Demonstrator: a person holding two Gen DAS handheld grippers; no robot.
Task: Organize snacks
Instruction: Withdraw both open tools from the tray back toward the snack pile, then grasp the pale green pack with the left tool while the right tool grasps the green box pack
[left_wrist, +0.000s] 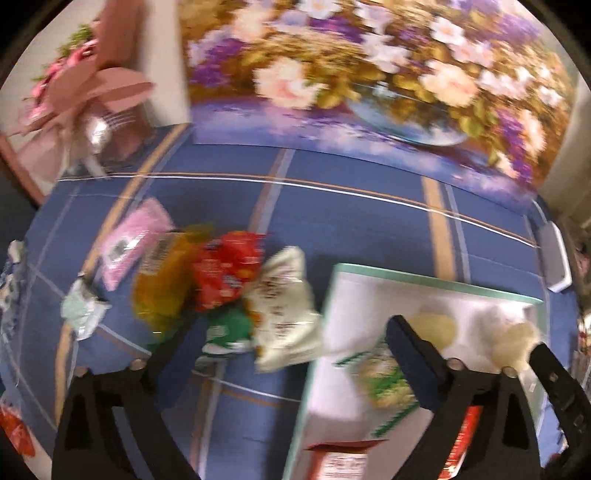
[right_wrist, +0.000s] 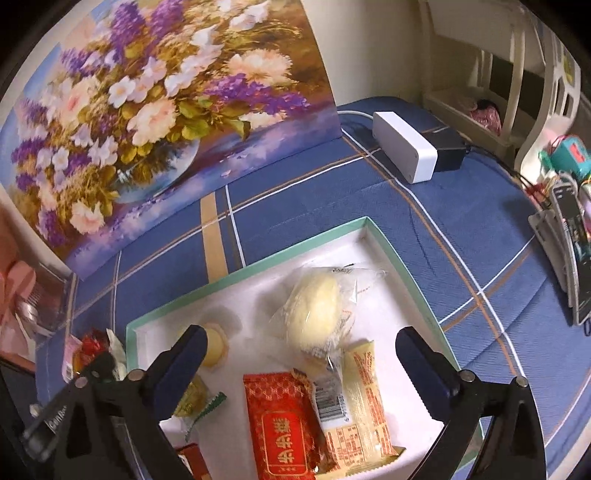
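Nearest the right camera, the right gripper (right_wrist: 299, 354) stands with its jaws wide apart and nothing between them, hanging over the white tray (right_wrist: 413, 284), where a red packet (right_wrist: 282, 424), a long cream wafer bar (right_wrist: 364, 391) and a wrapped yellow bun (right_wrist: 317, 314) already lie side by side. The left gripper (left_wrist: 280, 343) is likewise spread and empty, its view blurred; it looks past the tray's left edge toward the loose pile on the blue checked cloth (left_wrist: 351, 229): a white bag (left_wrist: 284, 302), a green packet (left_wrist: 225, 328), a red bag (left_wrist: 229, 266), a yellow bag (left_wrist: 166, 284) and, farther off, a pink pack (left_wrist: 129, 243). The next pick is probably from that pile. It would go best to take the white bag, nearest the tray, pinching one crimped end so the neighbours stay put, then lay it in the tray's bare far corner rather than atop the bun.
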